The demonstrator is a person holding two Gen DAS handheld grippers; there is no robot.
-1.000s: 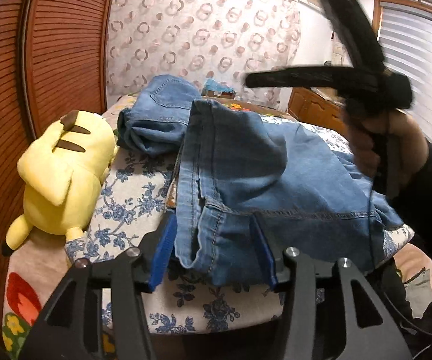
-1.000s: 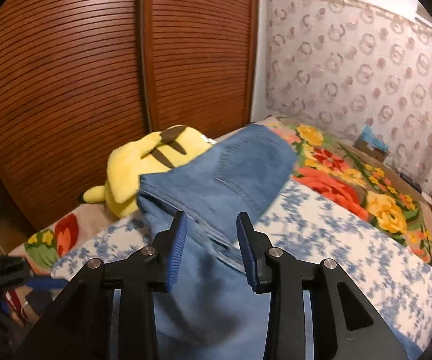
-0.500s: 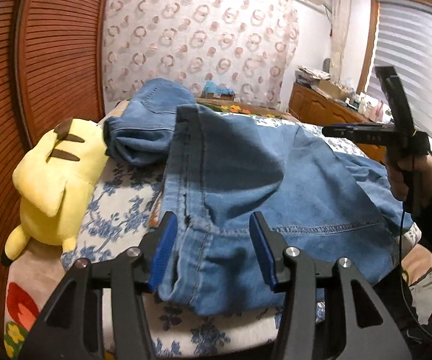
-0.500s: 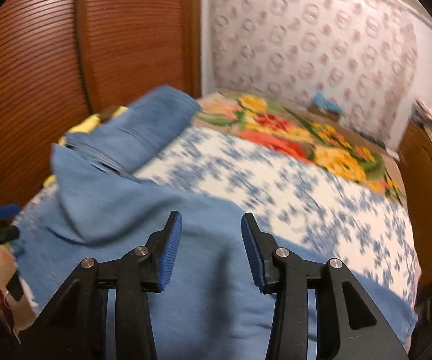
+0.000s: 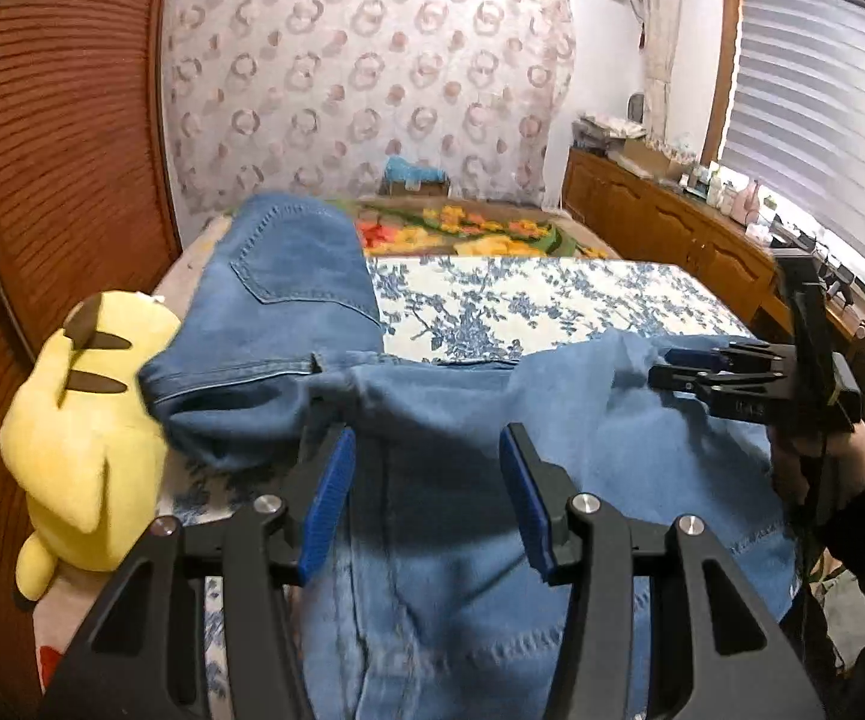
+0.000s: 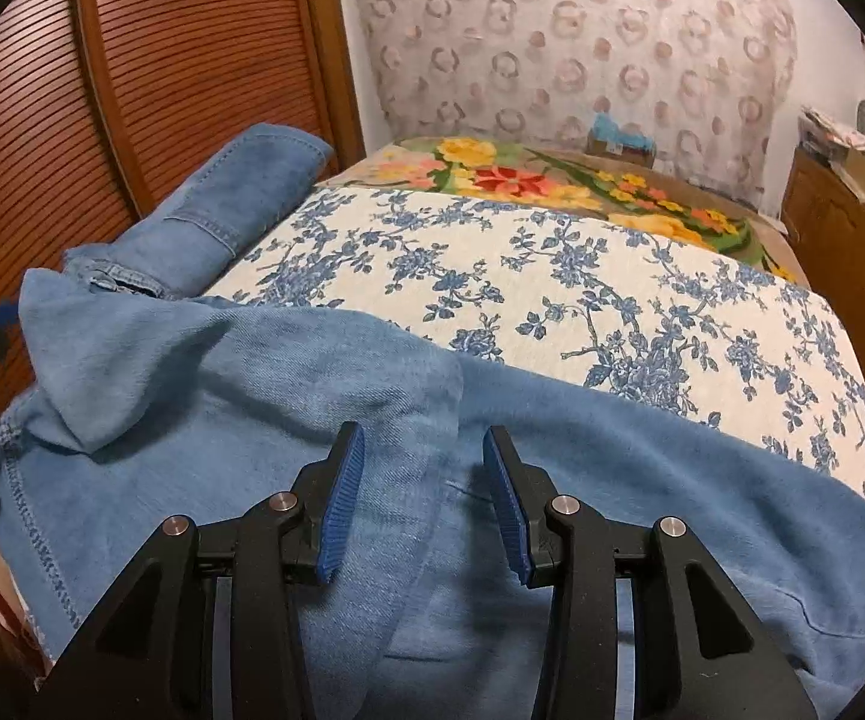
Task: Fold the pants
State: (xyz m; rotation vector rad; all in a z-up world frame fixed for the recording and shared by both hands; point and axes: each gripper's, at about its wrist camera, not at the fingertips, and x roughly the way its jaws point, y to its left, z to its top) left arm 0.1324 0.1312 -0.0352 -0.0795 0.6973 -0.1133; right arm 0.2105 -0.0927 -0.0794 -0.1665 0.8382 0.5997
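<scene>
Both wrist views close, angled down (sharing pants (image 5: 432, 420))

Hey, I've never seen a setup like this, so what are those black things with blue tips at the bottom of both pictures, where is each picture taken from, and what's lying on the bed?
Those are hand-held grippers, not robot arms: a person carries one in each hand, and each has a wide-angle camera looking forward along its two blue-padded fingers. One picture comes from the left gripper, the other from the right gripper. In the left view you can also see the right gripper from the side, with the person's hand around its handle.

On the bed lies a floral bedspread with a pair of blue jeans spread over its near edge, partly bunched up. A yellow plush toy sits at the left edge, beside the wooden wardrobe doors.

Both grippers hang over the denim with their jaws apart; neither is pinching the cloth. The right gripper's jaws have just been opening.
</scene>
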